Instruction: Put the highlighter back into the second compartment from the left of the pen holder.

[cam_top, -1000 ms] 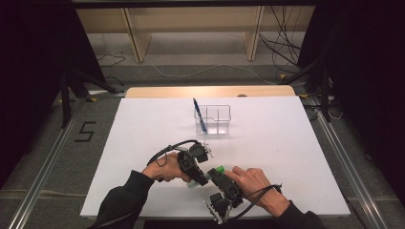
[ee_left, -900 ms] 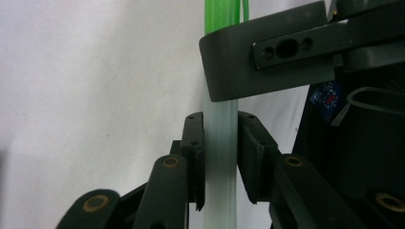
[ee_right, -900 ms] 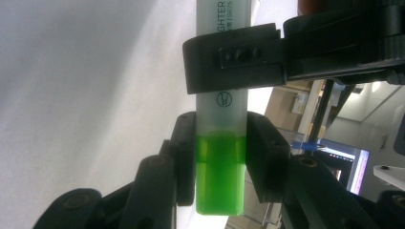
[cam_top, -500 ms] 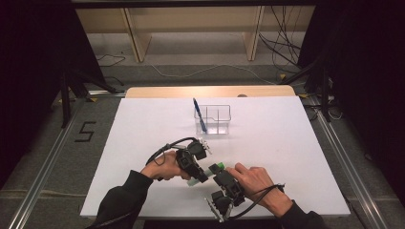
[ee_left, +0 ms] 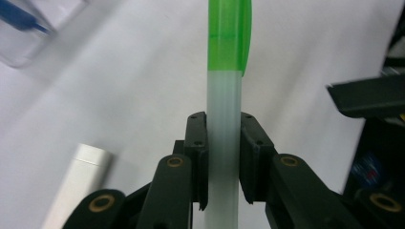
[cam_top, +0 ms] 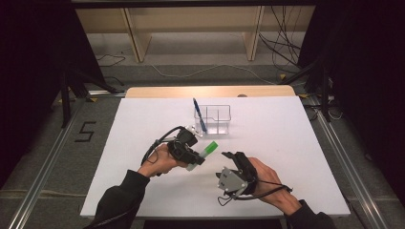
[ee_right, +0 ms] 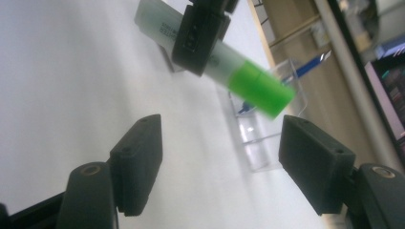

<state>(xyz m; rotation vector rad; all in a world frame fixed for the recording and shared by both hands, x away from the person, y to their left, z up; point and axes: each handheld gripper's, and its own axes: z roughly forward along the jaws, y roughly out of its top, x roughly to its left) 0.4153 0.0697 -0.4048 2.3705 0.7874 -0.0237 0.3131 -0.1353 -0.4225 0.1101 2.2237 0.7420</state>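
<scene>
Two grippers work here: the left gripper (cam_top: 195,161) pinches the frosted barrel of a green-capped marker (ee_left: 223,124), held just above the surface (cam_top: 296,143); the right gripper (ee_right: 219,162), jaws just widened and empty, sits apart. Likely step: carry to the clear organizer (cam_top: 213,119) holding a blue pen (cam_top: 199,116). Next: aim the marker into a free compartment.

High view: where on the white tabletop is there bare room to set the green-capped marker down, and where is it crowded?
Free: the wide strip right of the clear organizer to the white tabletop edge, and the far left corner beside the organizer. Crowded: the near middle, where the left gripper, shut on the green-capped marker, and the open right gripper sit close together.
</scene>
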